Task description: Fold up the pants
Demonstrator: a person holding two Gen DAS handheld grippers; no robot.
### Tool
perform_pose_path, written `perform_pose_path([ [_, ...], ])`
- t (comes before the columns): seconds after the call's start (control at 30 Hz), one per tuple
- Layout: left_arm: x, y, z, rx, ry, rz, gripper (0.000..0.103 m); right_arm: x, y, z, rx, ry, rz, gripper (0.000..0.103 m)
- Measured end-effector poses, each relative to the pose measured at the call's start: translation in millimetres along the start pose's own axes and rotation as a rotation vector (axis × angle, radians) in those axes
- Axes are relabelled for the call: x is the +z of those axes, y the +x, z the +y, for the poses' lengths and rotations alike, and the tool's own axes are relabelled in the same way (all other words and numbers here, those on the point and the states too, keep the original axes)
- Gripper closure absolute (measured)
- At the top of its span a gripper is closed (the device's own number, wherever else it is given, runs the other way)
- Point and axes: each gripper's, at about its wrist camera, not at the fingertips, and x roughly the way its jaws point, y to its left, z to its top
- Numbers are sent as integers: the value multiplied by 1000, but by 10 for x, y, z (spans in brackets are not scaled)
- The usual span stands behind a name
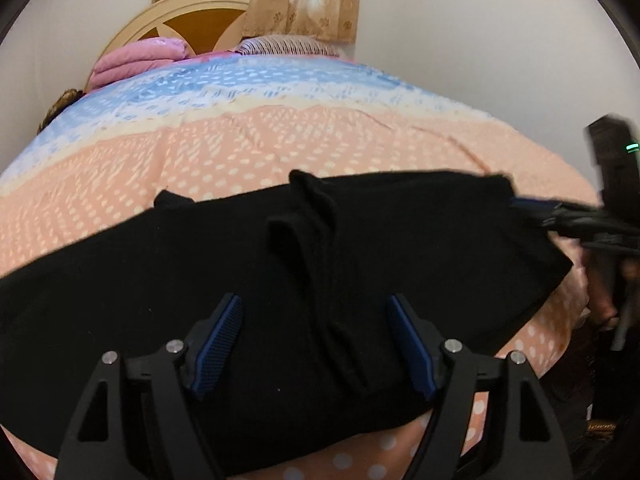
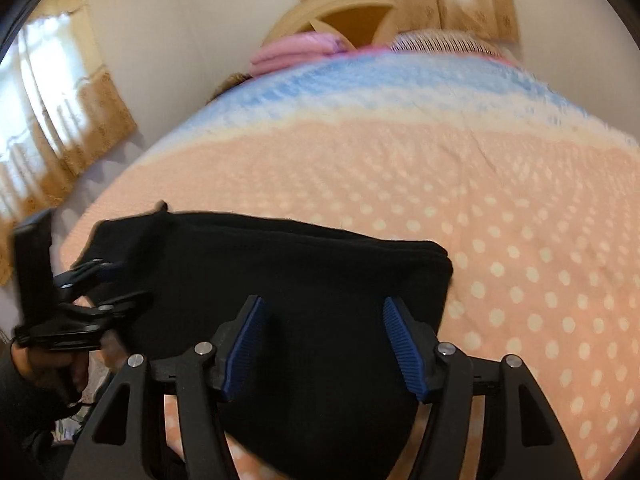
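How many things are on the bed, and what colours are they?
Black: 1, the folded pants
Pink: 1, the folded blanket by the headboard
Striped: 1, the pillow
Total: 3, all lying on the dotted bedspread.
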Motion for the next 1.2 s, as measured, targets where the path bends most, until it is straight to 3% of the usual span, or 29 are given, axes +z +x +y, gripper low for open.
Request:
perform_pose_path([
  [0.13, -7, -52, 22, -7, -15, -3, 25, -46, -203, 96, -1, -16, -48, 40],
  [0.23, 13, -142, 105, 2, -53, -46, 23, -130, -390, 278, 70, -48, -78, 39],
  [0.27, 14, -160, 157, 25, -70, -59, 17, -146, -406, 381, 93, -75, -76, 39],
  [0.3, 4, -160, 217, 46, -87, -62, 9, -170, -400, 535, 120, -125, -63, 39],
  [0.4, -62, -116, 377, 59, -127, -10, 7, -278, -283, 882, 160, -251, -17, 39],
  [0.5, -181, -244, 438, 56, -131, -15, 7, -394, -51, 1031, 100, -311, 66, 40],
  [0.67, -348, -376, 544, 79, -126, -2, 7, -453, -5, 948, 87, -297, 86, 40],
  [0.87, -348, -525, 734, 95, -157, -38, 7, -278, -69, 1034, 168, -286, 64, 40],
  [1.07, -314, -747, 1154, 222, -203, -91, 7, -130, 133, 1515, 247, -376, 48, 40],
  [1.2, -375, -865, 1607, 358, -253, -106, 6, -318, 457, 1746, 242, -446, 142, 39],
])
